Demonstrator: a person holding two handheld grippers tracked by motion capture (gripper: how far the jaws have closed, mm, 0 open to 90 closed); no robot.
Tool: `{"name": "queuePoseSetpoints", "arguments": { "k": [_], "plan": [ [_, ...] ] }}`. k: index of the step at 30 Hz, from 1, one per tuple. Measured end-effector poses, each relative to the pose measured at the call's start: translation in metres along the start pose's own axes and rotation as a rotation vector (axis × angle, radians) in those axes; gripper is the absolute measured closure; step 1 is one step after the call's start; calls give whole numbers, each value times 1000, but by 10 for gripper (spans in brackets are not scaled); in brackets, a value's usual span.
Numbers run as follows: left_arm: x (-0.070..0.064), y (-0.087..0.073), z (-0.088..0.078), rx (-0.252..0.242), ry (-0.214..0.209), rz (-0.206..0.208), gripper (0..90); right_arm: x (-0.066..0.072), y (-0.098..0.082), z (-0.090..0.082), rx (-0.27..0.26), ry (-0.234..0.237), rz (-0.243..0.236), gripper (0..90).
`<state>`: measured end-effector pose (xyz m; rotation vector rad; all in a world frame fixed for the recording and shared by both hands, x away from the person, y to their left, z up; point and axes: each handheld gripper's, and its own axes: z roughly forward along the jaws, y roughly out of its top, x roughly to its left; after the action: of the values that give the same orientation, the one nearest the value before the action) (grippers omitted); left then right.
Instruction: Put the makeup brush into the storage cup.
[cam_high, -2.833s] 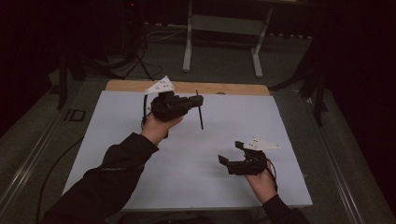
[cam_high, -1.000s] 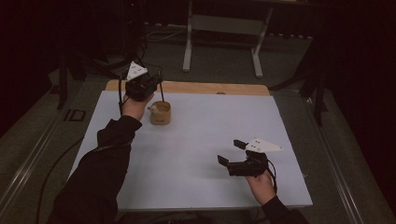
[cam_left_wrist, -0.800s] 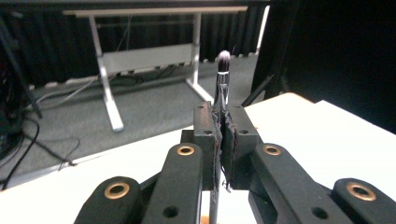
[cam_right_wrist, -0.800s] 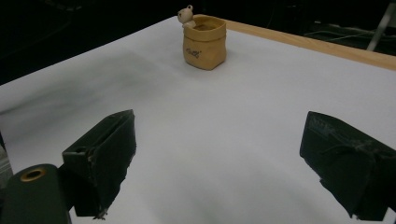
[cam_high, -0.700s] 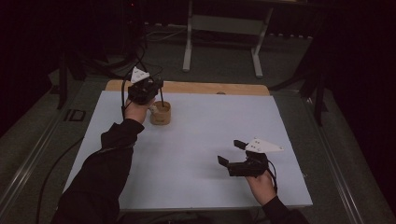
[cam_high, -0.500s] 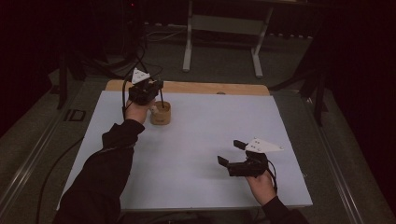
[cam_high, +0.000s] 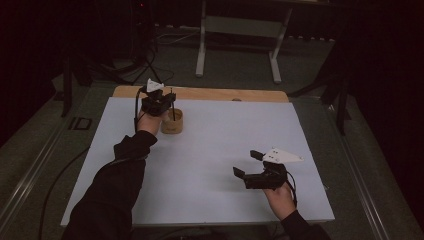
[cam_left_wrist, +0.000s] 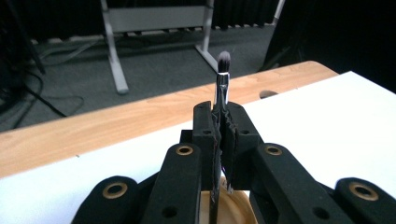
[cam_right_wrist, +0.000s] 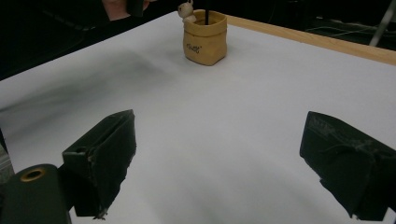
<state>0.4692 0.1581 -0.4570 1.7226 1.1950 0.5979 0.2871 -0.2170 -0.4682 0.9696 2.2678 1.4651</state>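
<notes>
A small tan sack-shaped pot (cam_high: 172, 121) (cam_right_wrist: 205, 38) stands on the white table at the far left. My left gripper (cam_high: 165, 102) (cam_left_wrist: 221, 122) hangs right above the pot, shut on a thin makeup brush (cam_left_wrist: 222, 77) held upright, bristle tip up. The brush's dark handle (cam_right_wrist: 206, 11) reaches down into the pot's mouth (cam_left_wrist: 224, 208). My right gripper (cam_high: 248, 163) (cam_right_wrist: 224, 163) rests low over the table near the front right, jaws wide open, nothing between them.
A white sheet (cam_high: 210, 165) covers the table, with a wooden strip (cam_high: 225, 94) along the far edge. A metal stand (cam_high: 235, 30) and cables lie on the floor beyond. A tiny figure (cam_right_wrist: 186, 10) sits on the pot's rim.
The left gripper carried the brush from the table's middle to the far left and has lowered it over the pot, handle entering the mouth. The right gripper has stayed put.
</notes>
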Motion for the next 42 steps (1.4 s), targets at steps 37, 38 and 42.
{"name": "queuePoseSetpoints", "arguments": {
  "k": [37, 38, 42],
  "plan": [
    [-30, -17, -127, -42, -325, 79, 0, -6, 1, -6, -28, -33, 9, 105],
    [-31, -21, -130, -44, -326, 93, 0, -6, 1, -5, -23, -34, 10, 105],
    [-35, -37, -141, -46, -357, 123, 0, -7, 1, -4, -25, -33, 6, 105]
  ]
}}
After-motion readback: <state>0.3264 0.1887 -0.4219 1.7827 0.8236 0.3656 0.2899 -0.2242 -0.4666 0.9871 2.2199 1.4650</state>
